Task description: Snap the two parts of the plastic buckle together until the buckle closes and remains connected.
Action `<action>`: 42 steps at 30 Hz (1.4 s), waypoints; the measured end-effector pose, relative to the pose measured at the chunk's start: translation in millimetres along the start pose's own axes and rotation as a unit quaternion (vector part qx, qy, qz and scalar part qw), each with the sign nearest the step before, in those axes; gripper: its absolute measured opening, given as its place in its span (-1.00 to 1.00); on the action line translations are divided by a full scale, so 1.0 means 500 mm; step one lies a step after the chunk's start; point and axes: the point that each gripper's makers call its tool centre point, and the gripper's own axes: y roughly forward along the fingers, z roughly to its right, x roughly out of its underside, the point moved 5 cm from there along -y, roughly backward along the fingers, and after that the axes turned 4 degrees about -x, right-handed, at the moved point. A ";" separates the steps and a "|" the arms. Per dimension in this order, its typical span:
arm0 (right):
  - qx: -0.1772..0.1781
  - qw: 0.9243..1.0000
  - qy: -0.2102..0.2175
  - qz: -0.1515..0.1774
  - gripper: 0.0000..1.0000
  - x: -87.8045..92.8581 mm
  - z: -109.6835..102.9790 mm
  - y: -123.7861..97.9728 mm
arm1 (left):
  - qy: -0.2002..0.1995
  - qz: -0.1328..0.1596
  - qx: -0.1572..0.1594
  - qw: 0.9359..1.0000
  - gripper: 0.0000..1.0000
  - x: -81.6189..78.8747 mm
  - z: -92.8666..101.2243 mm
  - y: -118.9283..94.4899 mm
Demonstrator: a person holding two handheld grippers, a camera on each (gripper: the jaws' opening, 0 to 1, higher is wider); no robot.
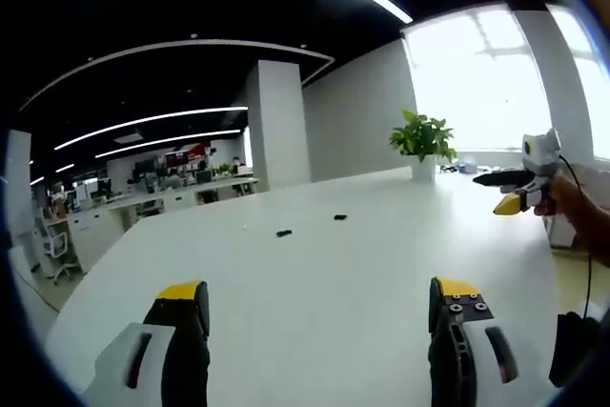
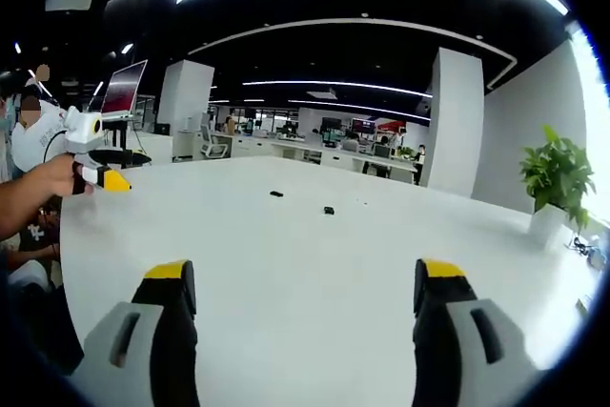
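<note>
Lying on the white bench [image 1: 315, 293] well ahead of you are the two buckle parts, small and dark, apart from each other with bare bench surface between them. In the left gripper view, the first buckle part [image 1: 283, 233] is sitting at about 11 o'clock from the picture's centre, and the second buckle part [image 1: 339, 217] is sitting just to its right and a little farther off, at about 12 o'clock. In the right gripper view the same two pieces are showing above centre, one [image 2: 276, 194] at 11 o'clock and the other [image 2: 328, 210] near 12 o'clock. They are too small to tell which half is which.

You are holding your left hand-held gripper [image 1: 319, 307] with its jaws spread wide apart, gripping nothing, the yellow-tipped jaws rising from 7 and 5 o'clock over bare bench, well short of the buckle parts. Your right hand-held gripper [image 2: 305, 288] is likewise standing with jaws wide apart and nothing between them, also well short of the parts.

Your right hand-held gripper is also appearing at 3 o'clock in the left gripper view, held in your hand [image 1: 562, 199] above the bench edge. Your left hand-held gripper is appearing at 9 o'clock in the right gripper view, held in your other hand [image 2: 52, 178].

A potted plant [image 1: 422, 140] is standing on the far part of the bench at 1 o'clock in the left gripper view, near a bright window [image 1: 477, 73]. Office desks [image 1: 143, 202] are stretching away beyond the bench at 10 o'clock.
</note>
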 end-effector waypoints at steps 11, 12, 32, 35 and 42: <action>-0.005 1.000 -0.001 -0.007 0.86 0.003 -0.002 0.004 | -0.001 -0.008 -0.002 1.000 0.90 0.000 -0.013 0.010; -0.006 1.000 -0.001 -0.008 0.85 0.004 -0.002 0.005 | 0.000 -0.009 -0.003 1.000 0.90 0.000 -0.012 0.010; -0.033 0.999 0.014 -0.018 0.57 0.016 0.004 0.056 | 0.010 -0.024 0.008 1.000 0.84 0.021 0.006 0.053; -0.037 0.999 0.015 -0.021 0.54 0.016 0.004 0.069 | 0.015 -0.028 0.011 0.999 0.81 0.022 0.014 0.058; -0.037 0.998 0.030 -0.026 0.51 0.025 0.016 0.093 | 0.017 -0.035 0.045 0.998 0.78 0.025 0.023 0.080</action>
